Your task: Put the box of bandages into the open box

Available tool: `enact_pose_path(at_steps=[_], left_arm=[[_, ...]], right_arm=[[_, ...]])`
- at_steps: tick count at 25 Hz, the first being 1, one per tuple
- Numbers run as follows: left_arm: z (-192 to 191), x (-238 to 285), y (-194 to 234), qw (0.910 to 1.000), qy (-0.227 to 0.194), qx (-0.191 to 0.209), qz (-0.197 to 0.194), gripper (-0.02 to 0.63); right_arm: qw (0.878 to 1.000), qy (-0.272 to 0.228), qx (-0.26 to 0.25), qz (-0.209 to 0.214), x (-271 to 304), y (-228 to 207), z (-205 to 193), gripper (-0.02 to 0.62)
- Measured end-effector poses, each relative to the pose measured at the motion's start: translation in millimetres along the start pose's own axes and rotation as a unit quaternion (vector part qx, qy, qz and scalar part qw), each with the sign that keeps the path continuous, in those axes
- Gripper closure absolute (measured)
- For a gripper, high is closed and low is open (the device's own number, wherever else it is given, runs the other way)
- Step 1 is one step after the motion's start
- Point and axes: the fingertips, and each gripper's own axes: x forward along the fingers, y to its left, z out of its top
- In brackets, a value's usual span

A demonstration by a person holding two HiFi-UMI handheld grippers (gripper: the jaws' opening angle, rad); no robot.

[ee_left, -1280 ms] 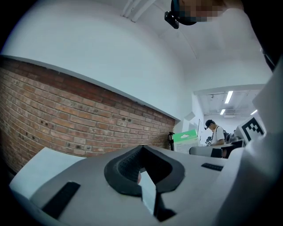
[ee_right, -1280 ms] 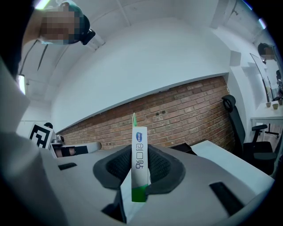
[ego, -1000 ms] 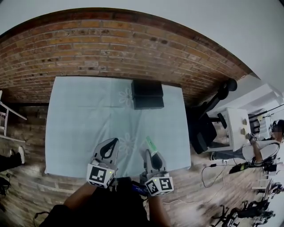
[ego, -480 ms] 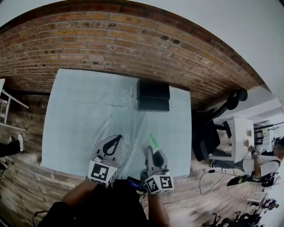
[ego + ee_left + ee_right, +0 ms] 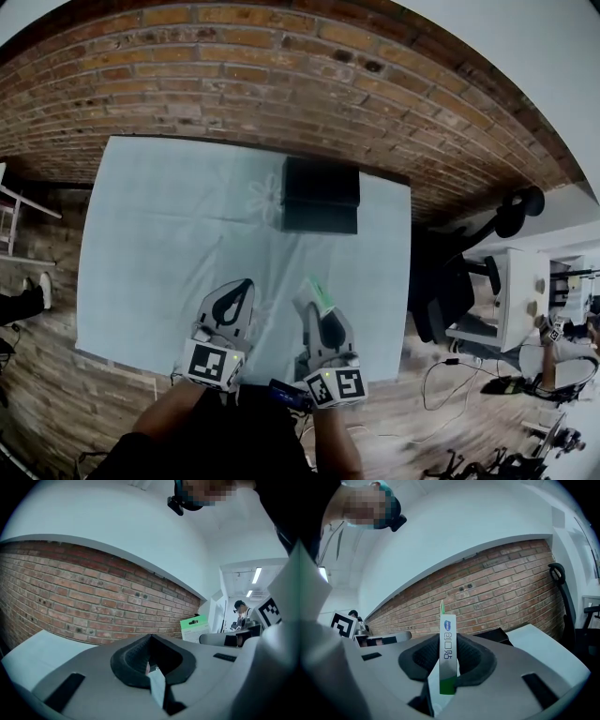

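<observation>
Both grippers have come a little further in over the near edge of the table (image 5: 159, 244), side by side. The right gripper (image 5: 316, 314) is clamped on the bandage box (image 5: 317, 297), which sticks up and forward past its tips, above the cloth near that edge. From the head view you see the box's white and green face. The right gripper view shows only its narrow edge with a blue logo, upright and pinched between the two dark pads. The left gripper (image 5: 240, 289) has its jaws drawn together to a point with nothing held; its own view shows just a thin light slit between the pads, and the bandage box off to the right. The black open box (image 5: 320, 194) sits well apart at the far edge, against the brick wall (image 5: 187, 75). In the right gripper view it is only a low dark shape behind the bandage box.
</observation>
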Motion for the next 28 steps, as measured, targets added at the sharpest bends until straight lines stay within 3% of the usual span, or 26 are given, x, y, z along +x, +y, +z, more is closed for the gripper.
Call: enact_pose_path(at_steps=[6,12,28], left_arm=[[-11.2,33.6,-4.3,0.9997,0.007,0.02,0.01,0.575],[-21.1,62.1,-14.0,0.9997,0.001,-0.019,0.017,0.575],[-43.1,102.7,-2.8,0.999,0.016,-0.03,0.03,0.575]], right_arm=[[1.0,0.01,0.005,0.01,19.7,-34.2,-6.0,0.497],[1.0,0.015,0.013,0.01,39.4,-69.0,-18.9,0.497],[0.999,0.039,0.018,0.002,96.2,-126.3,-54.4,0.497]])
